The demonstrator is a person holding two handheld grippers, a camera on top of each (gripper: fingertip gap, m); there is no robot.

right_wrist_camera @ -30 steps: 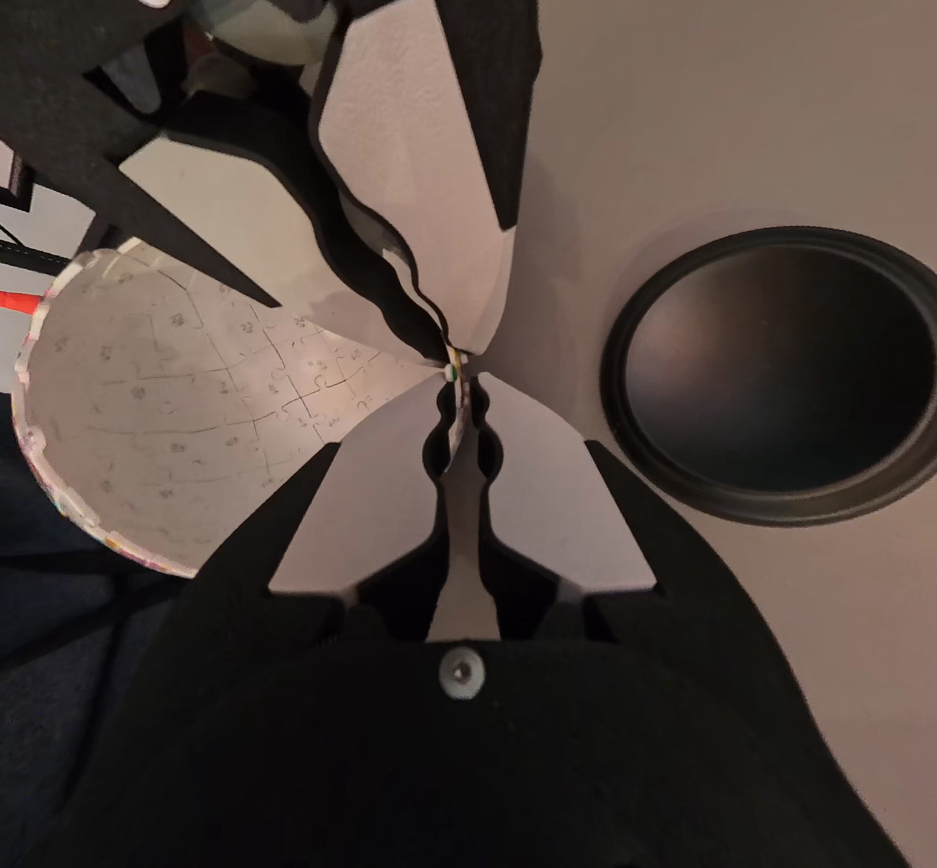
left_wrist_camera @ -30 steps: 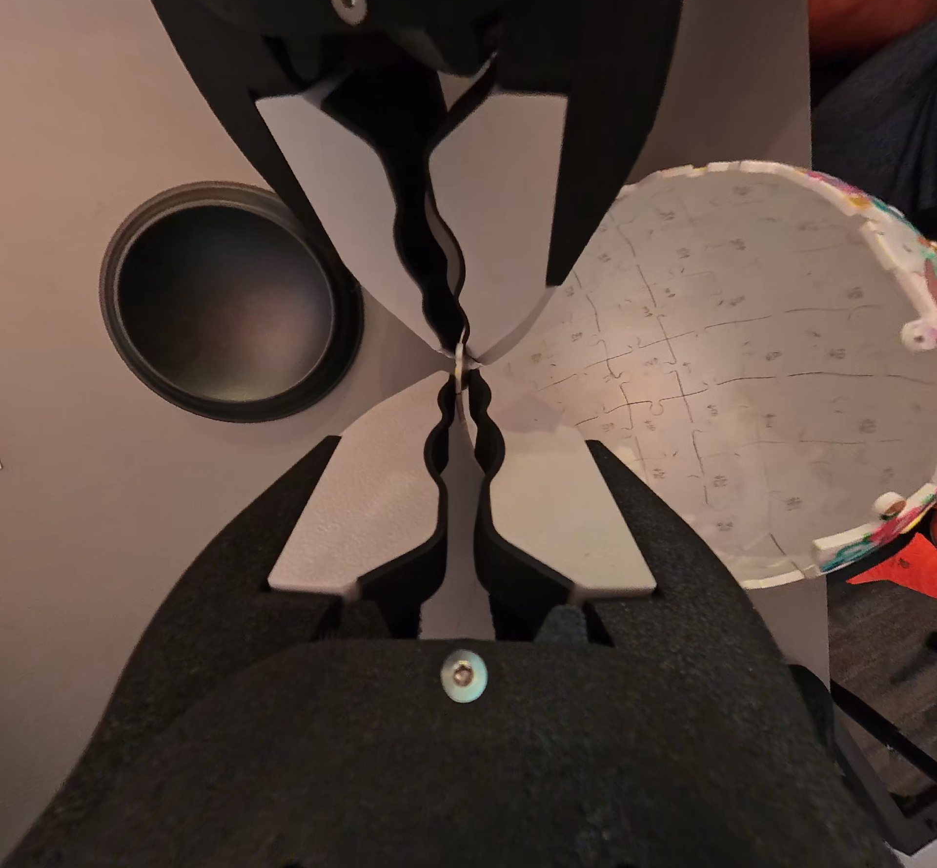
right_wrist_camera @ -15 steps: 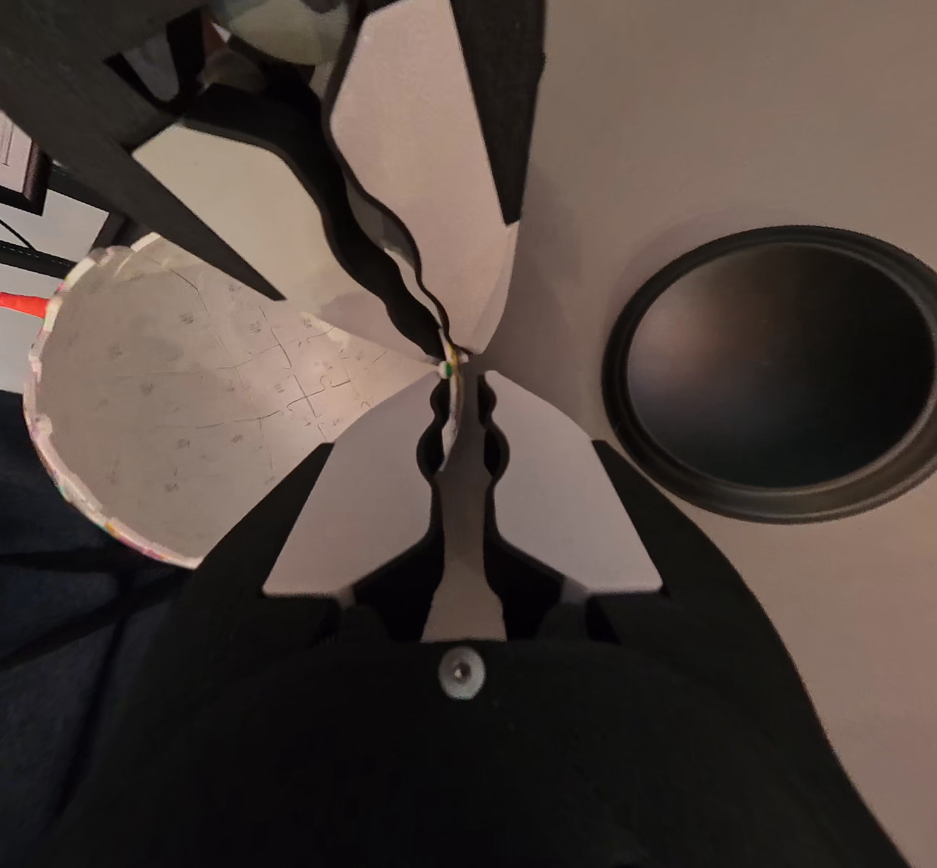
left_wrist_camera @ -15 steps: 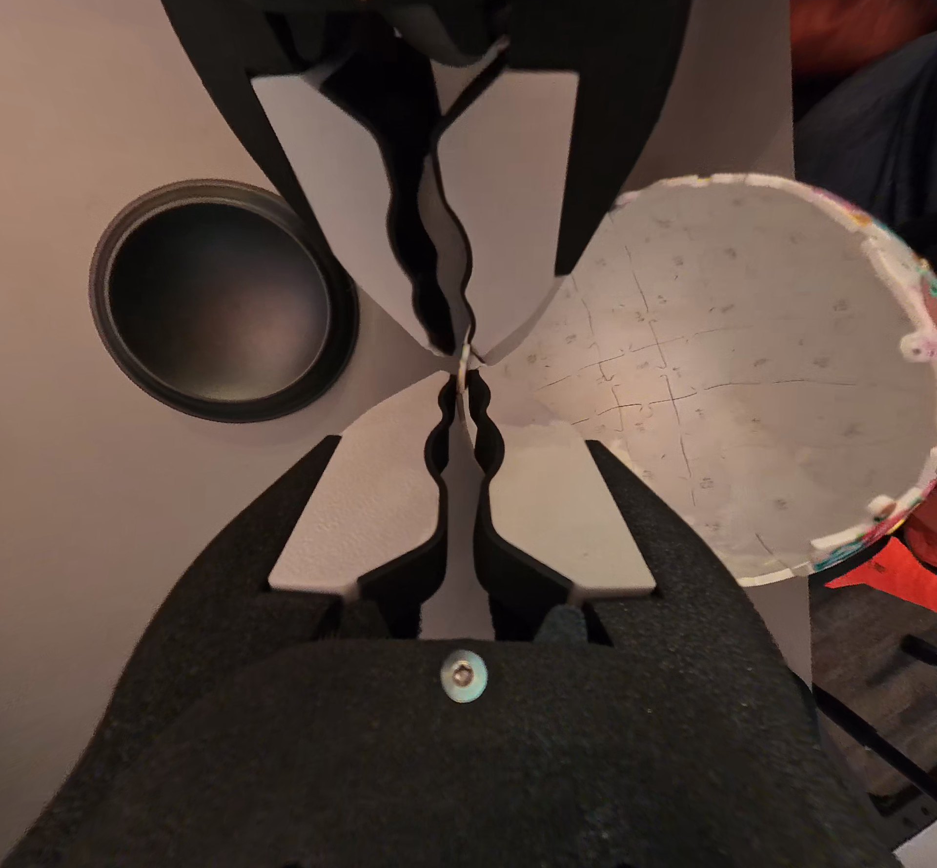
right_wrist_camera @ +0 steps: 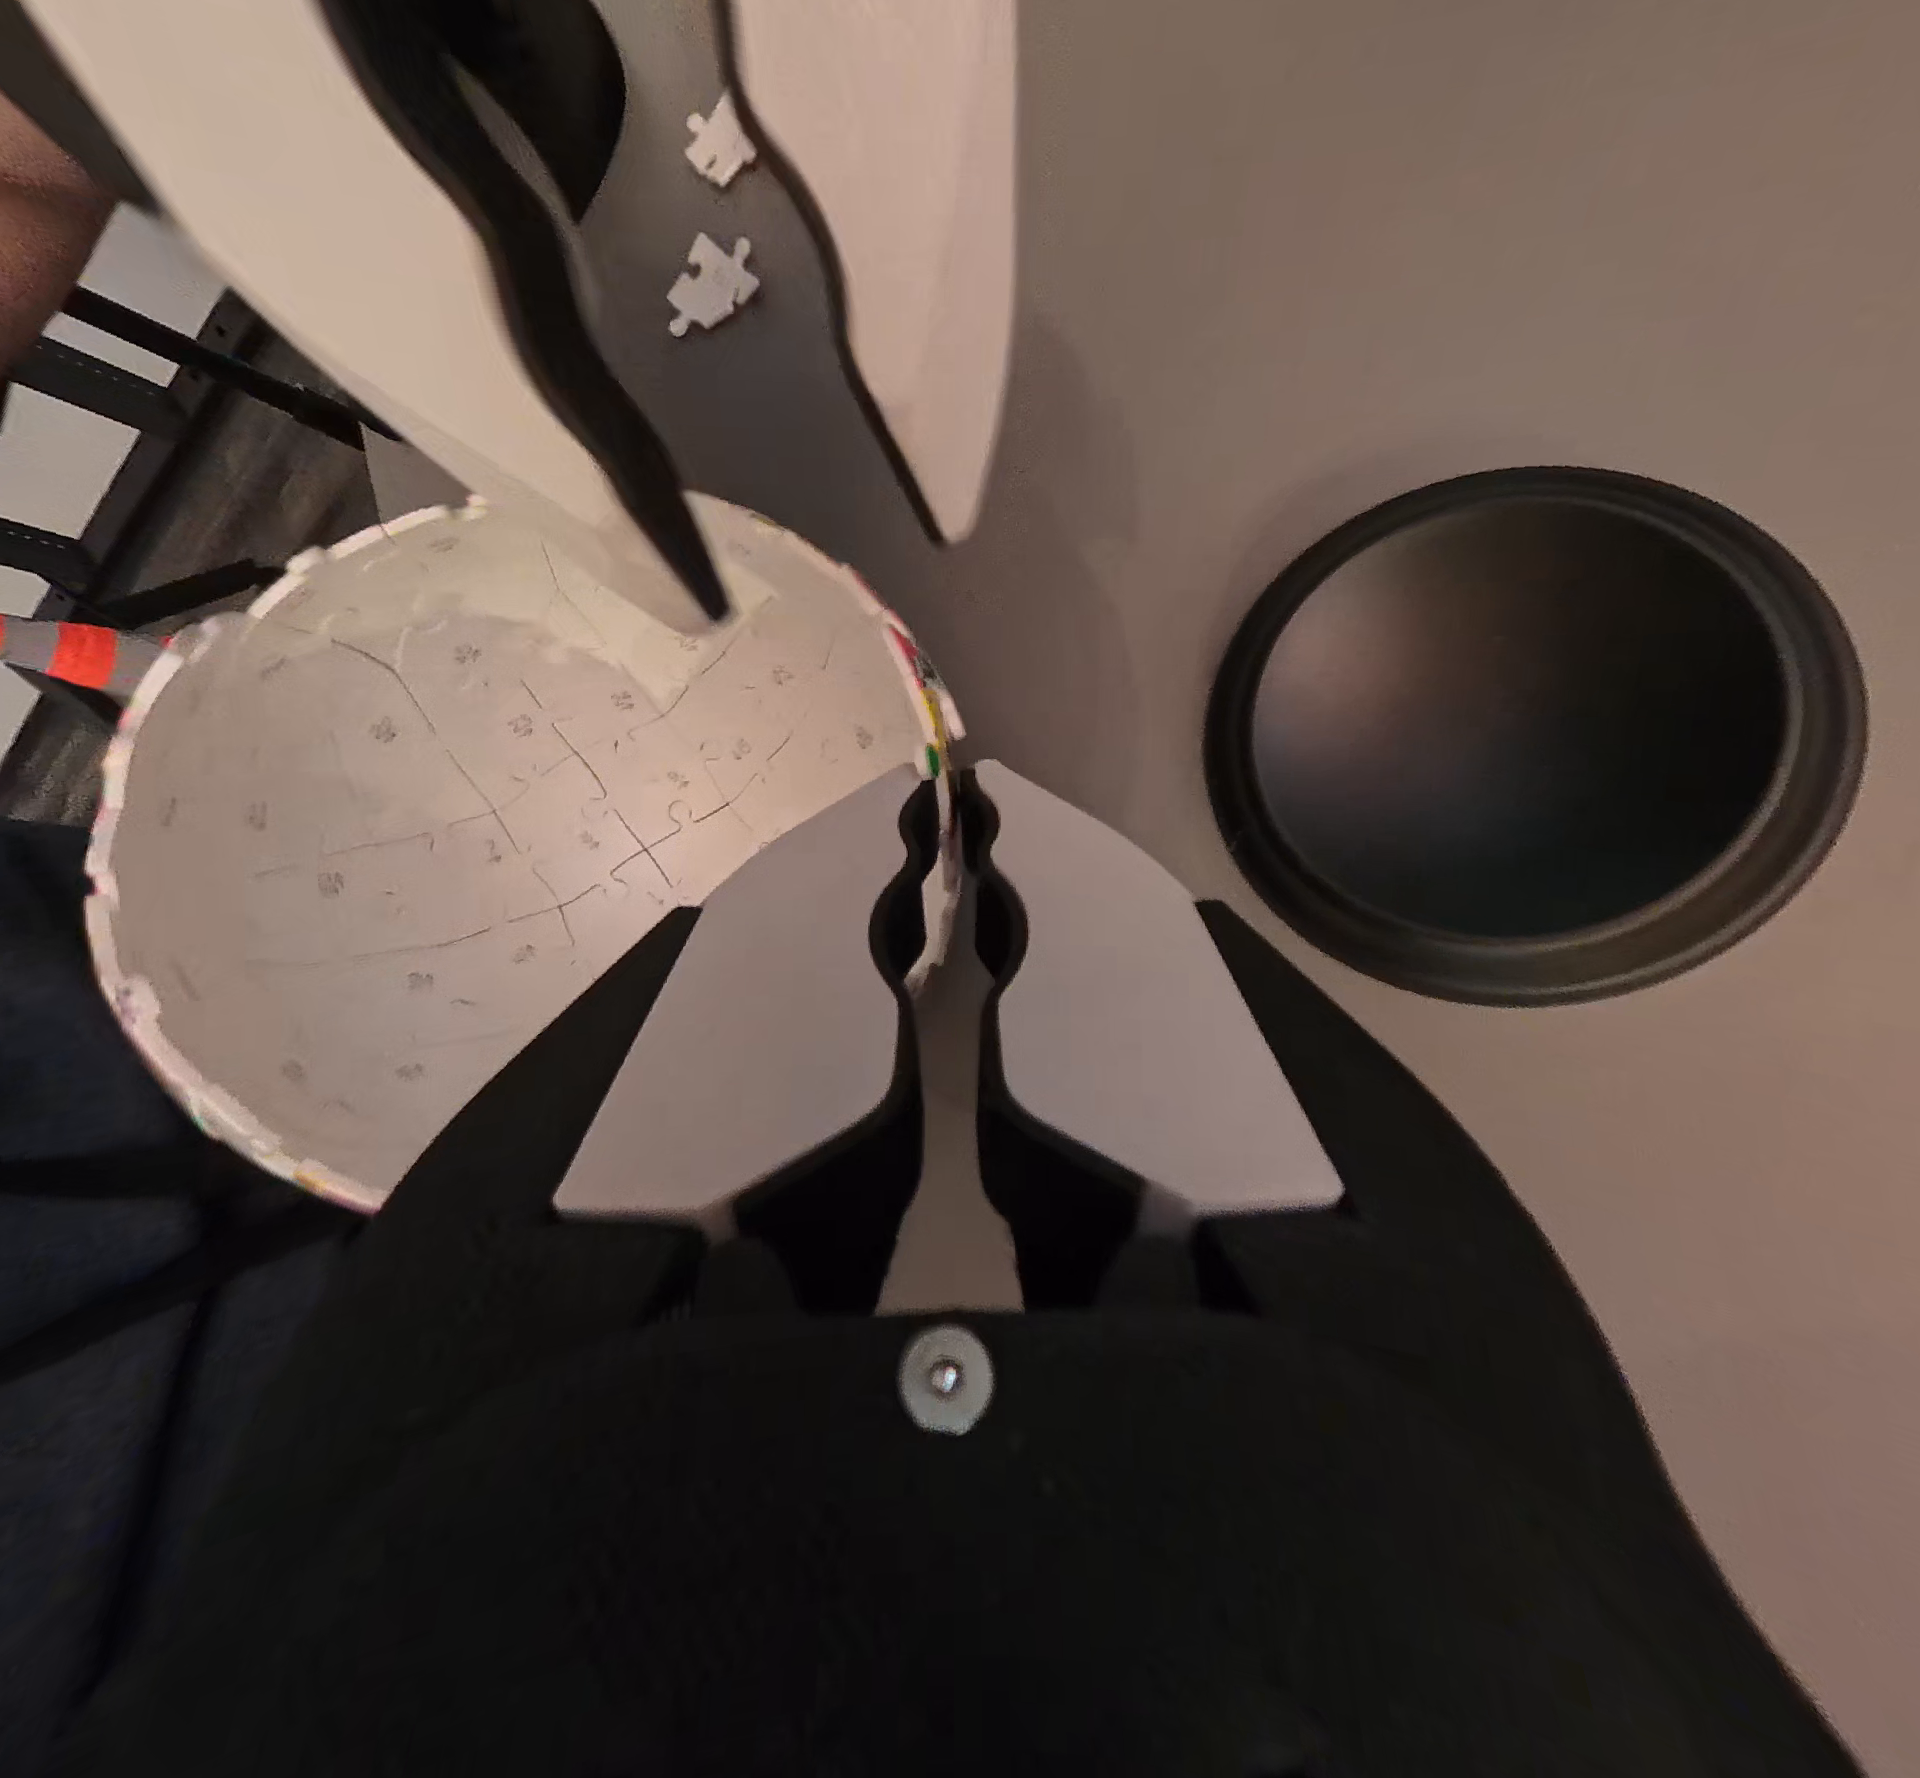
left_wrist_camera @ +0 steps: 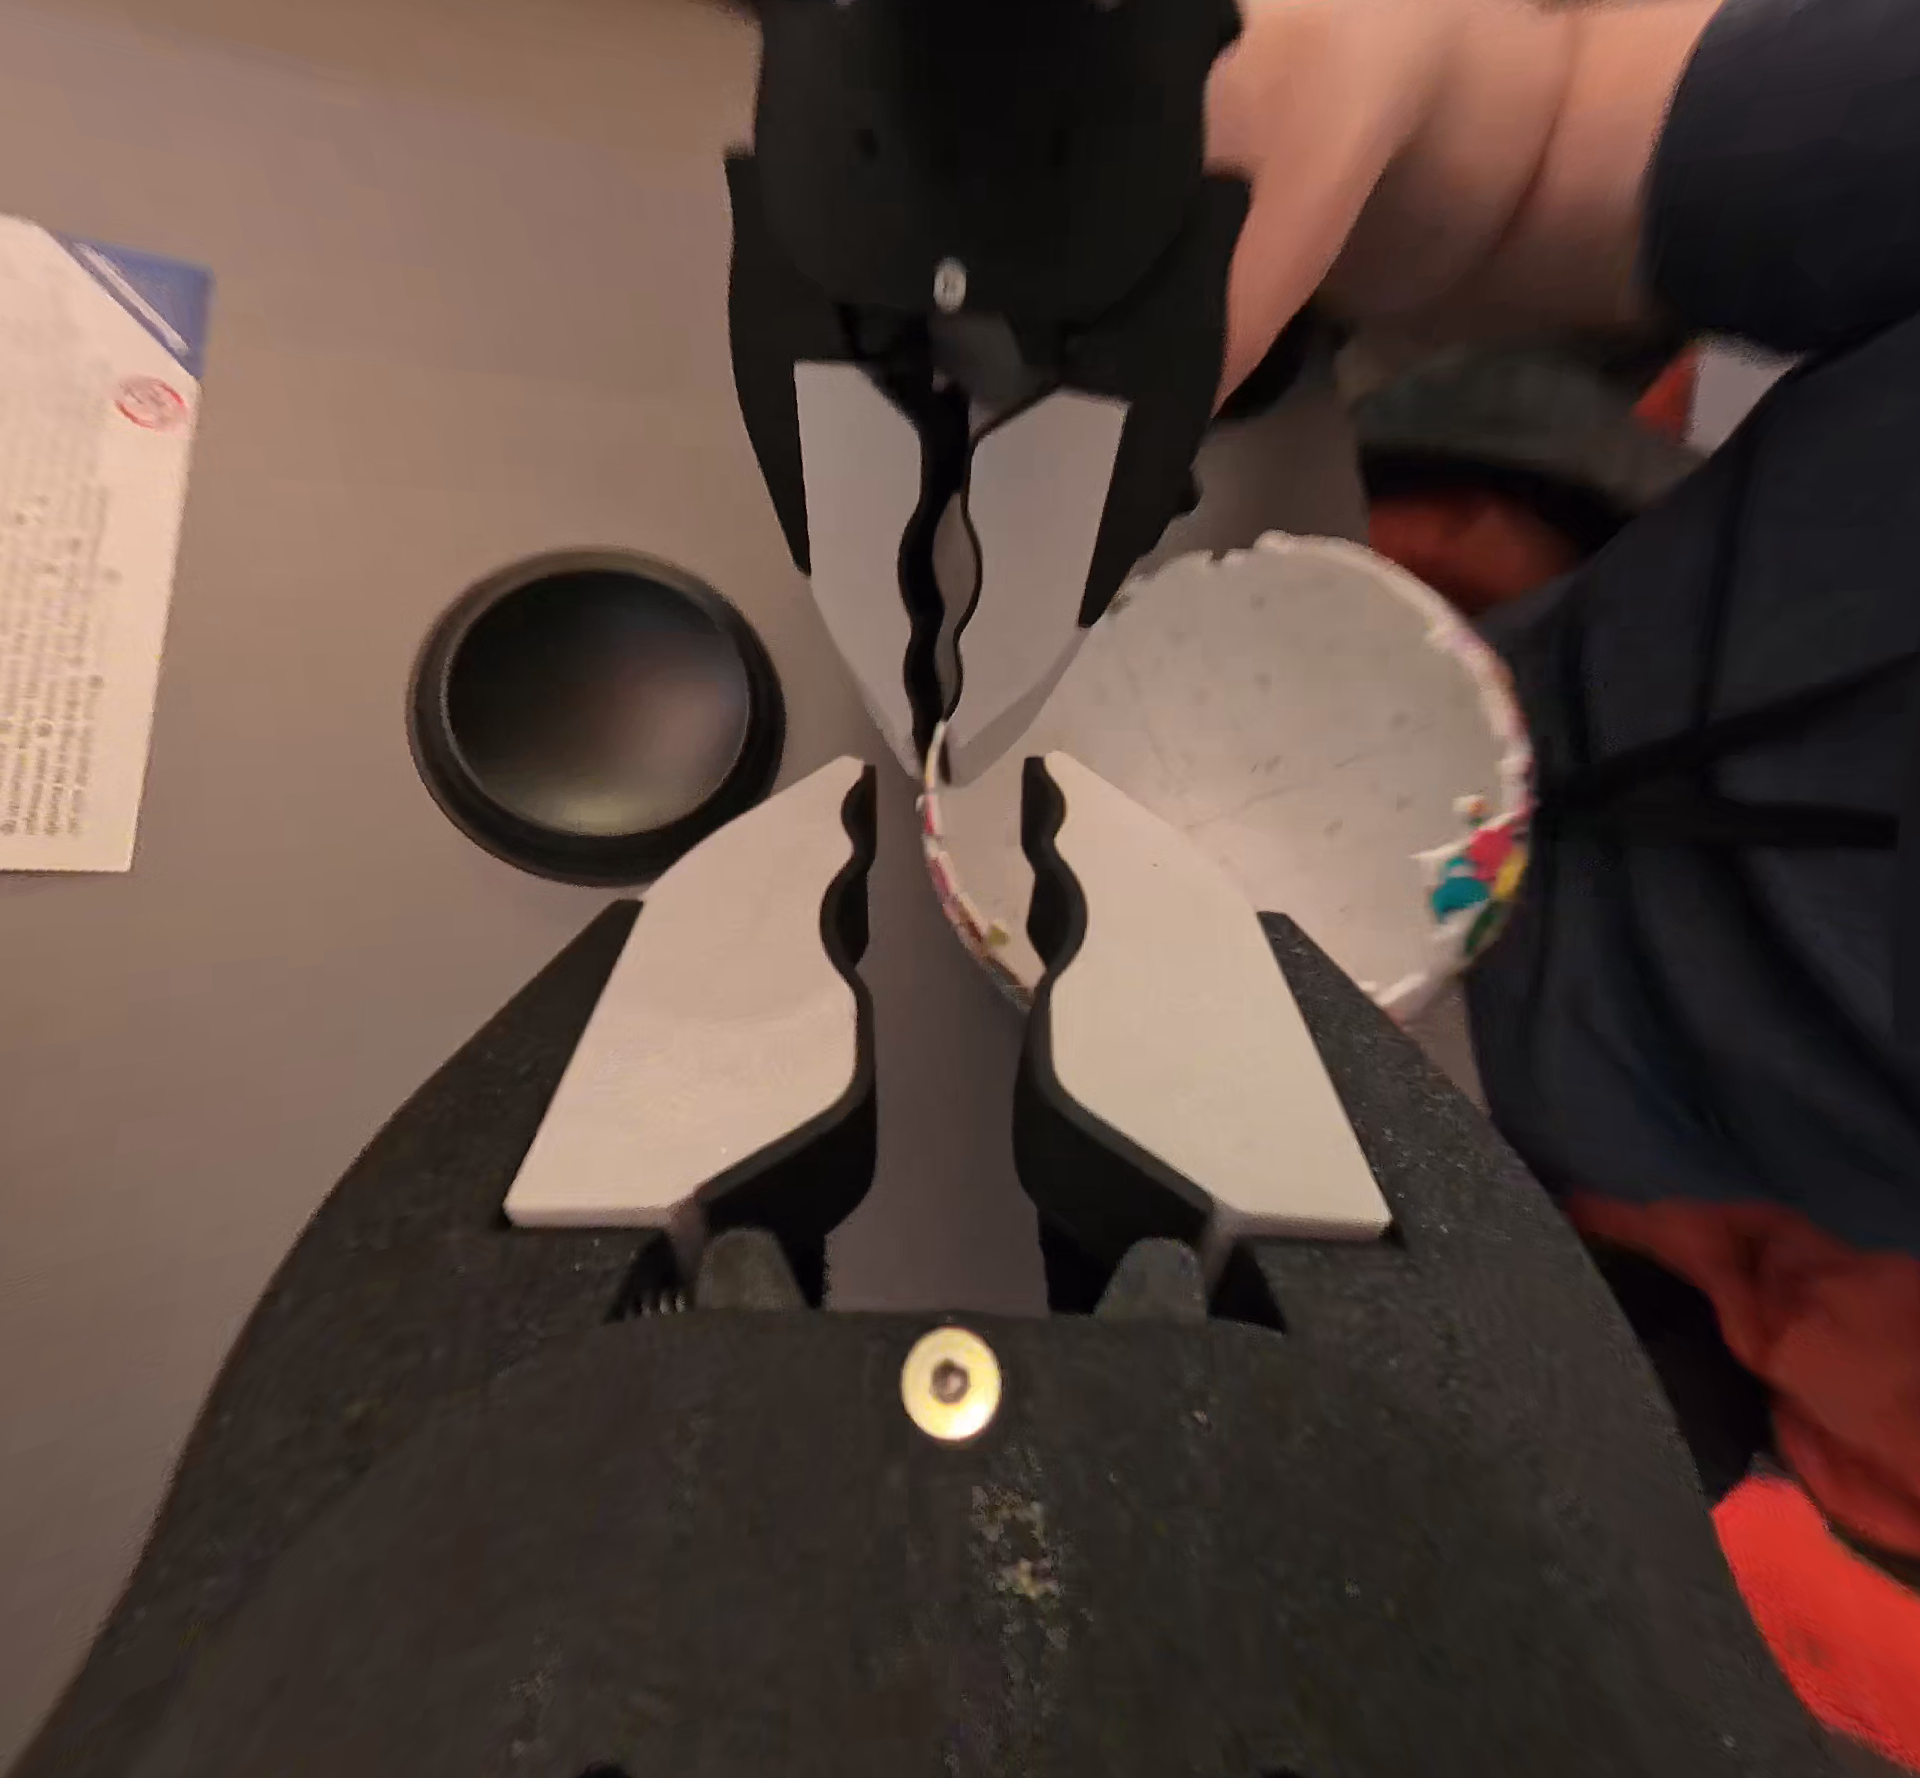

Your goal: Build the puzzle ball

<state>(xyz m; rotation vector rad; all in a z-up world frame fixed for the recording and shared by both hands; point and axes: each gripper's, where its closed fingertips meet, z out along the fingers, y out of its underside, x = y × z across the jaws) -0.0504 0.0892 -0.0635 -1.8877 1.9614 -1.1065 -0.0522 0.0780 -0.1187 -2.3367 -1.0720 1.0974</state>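
The half-built puzzle ball (left_wrist_camera: 1278,741) is an open shell, white inside with a colourful outside; it also shows in the right wrist view (right_wrist_camera: 416,845). My right gripper (right_wrist_camera: 951,778) is shut on the shell's rim and holds it up near the table edge; it shows opposite in the left wrist view (left_wrist_camera: 938,746). My left gripper (left_wrist_camera: 948,772) is open and holds nothing, its jaws standing either side of the rim without touching it. It shows from the front in the right wrist view (right_wrist_camera: 828,575). Two loose white puzzle pieces (right_wrist_camera: 712,284) lie on the table behind it.
A black round dish (left_wrist_camera: 597,710) sits on the grey table (left_wrist_camera: 416,274), also in the right wrist view (right_wrist_camera: 1538,731). A printed sheet (left_wrist_camera: 83,544) lies at the far left. A person's hand (left_wrist_camera: 1403,149) and dark sleeve (left_wrist_camera: 1766,689) are at the right. Spacing between my two grippers at the tips: around 6 cm. Both grippers' tips are roughly 8 cm from the black round dish (left_wrist_camera: 597,710).
My left gripper has opened, let go of the shell's rim and pulled back. My right gripper still grips the rim and has drawn away with the shell.
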